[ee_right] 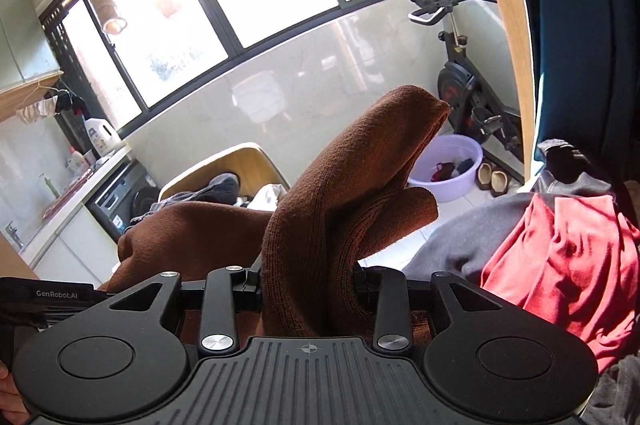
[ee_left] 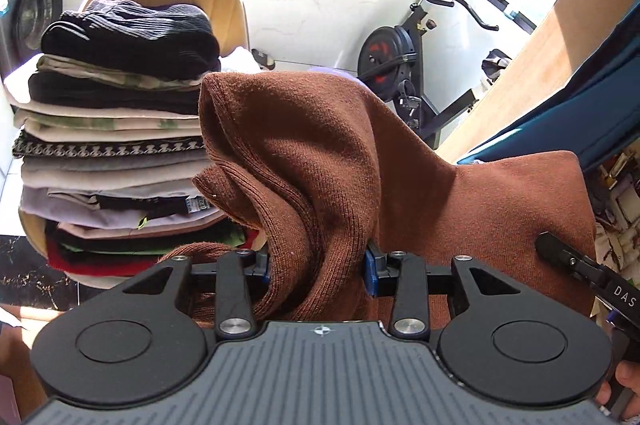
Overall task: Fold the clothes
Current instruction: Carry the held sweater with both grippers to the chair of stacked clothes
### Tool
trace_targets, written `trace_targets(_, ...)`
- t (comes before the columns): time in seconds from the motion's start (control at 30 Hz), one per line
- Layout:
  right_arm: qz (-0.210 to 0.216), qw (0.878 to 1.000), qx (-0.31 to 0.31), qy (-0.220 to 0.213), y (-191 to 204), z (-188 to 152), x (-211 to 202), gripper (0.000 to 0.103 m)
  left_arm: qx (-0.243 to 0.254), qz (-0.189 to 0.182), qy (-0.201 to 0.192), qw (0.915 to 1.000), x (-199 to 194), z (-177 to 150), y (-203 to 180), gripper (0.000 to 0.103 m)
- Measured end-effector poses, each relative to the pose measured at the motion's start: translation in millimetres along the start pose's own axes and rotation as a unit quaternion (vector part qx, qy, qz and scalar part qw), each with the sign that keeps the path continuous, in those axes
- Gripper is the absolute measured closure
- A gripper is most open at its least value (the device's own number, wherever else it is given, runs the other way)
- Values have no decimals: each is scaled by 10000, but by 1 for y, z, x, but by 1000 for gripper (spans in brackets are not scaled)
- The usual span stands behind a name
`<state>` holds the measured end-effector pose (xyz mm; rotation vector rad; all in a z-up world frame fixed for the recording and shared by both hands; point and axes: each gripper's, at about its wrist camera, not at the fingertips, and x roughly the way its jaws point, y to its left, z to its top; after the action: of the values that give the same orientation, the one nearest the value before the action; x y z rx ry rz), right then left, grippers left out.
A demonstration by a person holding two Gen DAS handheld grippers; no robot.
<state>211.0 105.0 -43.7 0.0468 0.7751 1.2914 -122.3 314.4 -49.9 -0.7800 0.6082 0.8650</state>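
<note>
The sweater [ee_left: 320, 153] is brown knit cloth, matt and slightly fuzzy, with a ribbed edge. The left gripper [ee_left: 316, 269] is matt black plastic with bright metal pivot pins and blue pads; its body is ribbed grey. The right gripper [ee_right: 308, 285] has the same matt black finish and shiny pins. The stack [ee_left: 116, 129] is soft cloth, some ribbed, some woven. The chair [ee_left: 236, 13] looks like smooth wood, perhaps plywood. The basin [ee_right: 452, 165] is smooth lilac plastic. The wall [ee_right: 304, 65] is glossy.
</note>
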Motion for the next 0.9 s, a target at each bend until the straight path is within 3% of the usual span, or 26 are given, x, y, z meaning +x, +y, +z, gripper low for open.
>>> trace_targets(0.2,-358,9988,-28,-338,20,56,66,72,-61,-696,-55,9975,42,89,38,64)
trace_targets(0.37,-283,9974,-187,-634,93,127,157,72,-194,-928,-362,9948,50,195,103,64)
trace_targets(0.53,270,9941,-476,-935,184,201,261,72,-166,-639,-1118,9915,24,315,179,64)
trace_targets(0.73,959,9851,-553,-1316,270,260,373,72,-226,-168,-2130,9766,-14,405,258,64)
trace_targets(0.8,1027,9866,-594,-1119,283,259,408,72,-332,-47,-2216,9746,-16,415,284,63)
trace_targets(0.9,1128,9880,-656,-823,303,257,459,72,-618,78,-1844,9809,5,414,324,63)
